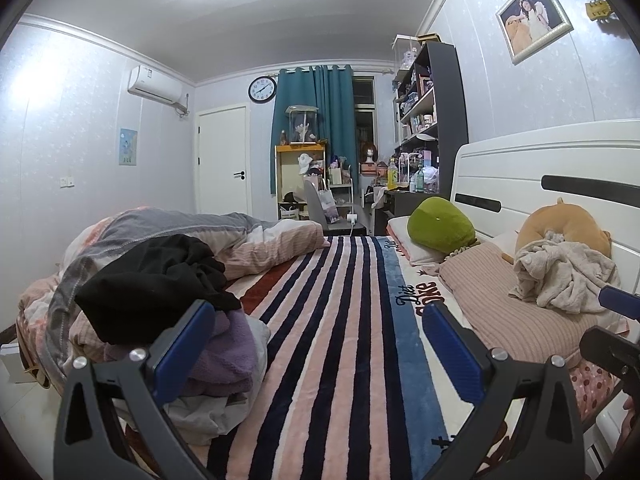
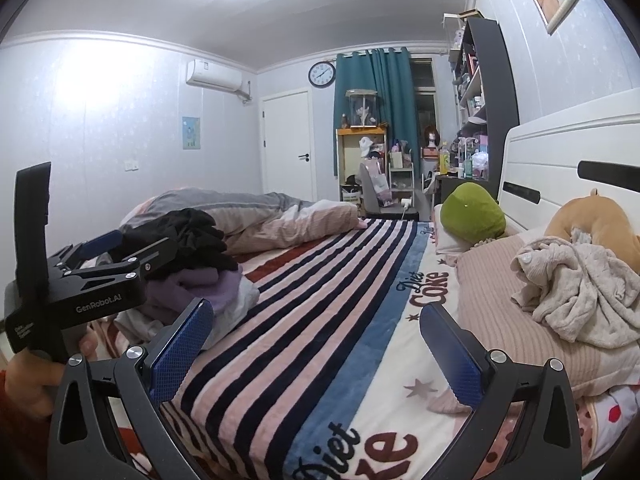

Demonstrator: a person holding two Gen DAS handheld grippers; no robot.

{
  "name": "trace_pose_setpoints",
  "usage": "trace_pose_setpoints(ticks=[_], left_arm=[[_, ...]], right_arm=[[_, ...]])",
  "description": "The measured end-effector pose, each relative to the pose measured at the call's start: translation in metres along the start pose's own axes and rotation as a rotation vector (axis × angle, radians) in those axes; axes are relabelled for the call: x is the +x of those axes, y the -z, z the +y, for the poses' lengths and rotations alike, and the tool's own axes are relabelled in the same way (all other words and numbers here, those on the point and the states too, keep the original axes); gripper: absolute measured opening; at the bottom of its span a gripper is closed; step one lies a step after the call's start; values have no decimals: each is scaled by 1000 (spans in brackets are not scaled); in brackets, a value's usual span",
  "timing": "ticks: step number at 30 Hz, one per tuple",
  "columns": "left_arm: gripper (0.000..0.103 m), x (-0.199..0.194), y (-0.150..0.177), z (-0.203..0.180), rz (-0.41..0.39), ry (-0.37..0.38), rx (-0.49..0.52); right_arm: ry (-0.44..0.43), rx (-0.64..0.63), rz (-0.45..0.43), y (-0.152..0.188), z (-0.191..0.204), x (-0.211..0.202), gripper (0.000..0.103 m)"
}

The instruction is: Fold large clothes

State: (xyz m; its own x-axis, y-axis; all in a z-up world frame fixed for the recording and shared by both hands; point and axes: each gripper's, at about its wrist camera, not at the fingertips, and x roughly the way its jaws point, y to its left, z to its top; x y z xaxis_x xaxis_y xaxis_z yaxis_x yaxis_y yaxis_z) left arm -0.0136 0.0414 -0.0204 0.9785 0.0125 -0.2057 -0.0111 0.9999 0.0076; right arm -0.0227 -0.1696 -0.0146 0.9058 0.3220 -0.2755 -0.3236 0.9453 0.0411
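Note:
A pile of clothes lies on the left of the bed: a black garment (image 1: 152, 280) (image 2: 192, 236) on top of a purple one (image 1: 228, 352) (image 2: 216, 288) and pale fabric. A crumpled beige garment (image 1: 560, 276) (image 2: 576, 296) sits on the pink pillow at the right. My left gripper (image 1: 320, 344) hovers open over the striped blanket (image 1: 340, 320) with nothing between its fingers; its left finger is beside the purple garment. My right gripper (image 2: 318, 346) is open too, above the blanket (image 2: 320, 300). The right wrist view shows the left gripper (image 2: 120, 248) held in a hand (image 2: 32, 376).
A bunched duvet (image 1: 180, 232) lies behind the clothes pile. A green plush (image 1: 440, 224), an orange plush (image 1: 568, 228) and a pink pillow (image 1: 500, 320) rest against the white headboard (image 1: 540, 168). A cluttered desk and shelves (image 1: 424, 120) stand beyond the bed.

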Motion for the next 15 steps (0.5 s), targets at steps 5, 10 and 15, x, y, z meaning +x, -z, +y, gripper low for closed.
trace_pose_setpoints(ticks=[5,10,15], left_arm=[[102,1,-1,0,-1,0,0],[102,1,1,0,2,2,0],[102,3,3,1,13,6,-6]], right_arm=[[2,14,1,-2,-2,0,103],[3,16,6,-3,-3,0,103],[5,16,5,-3,-3,0,103]])
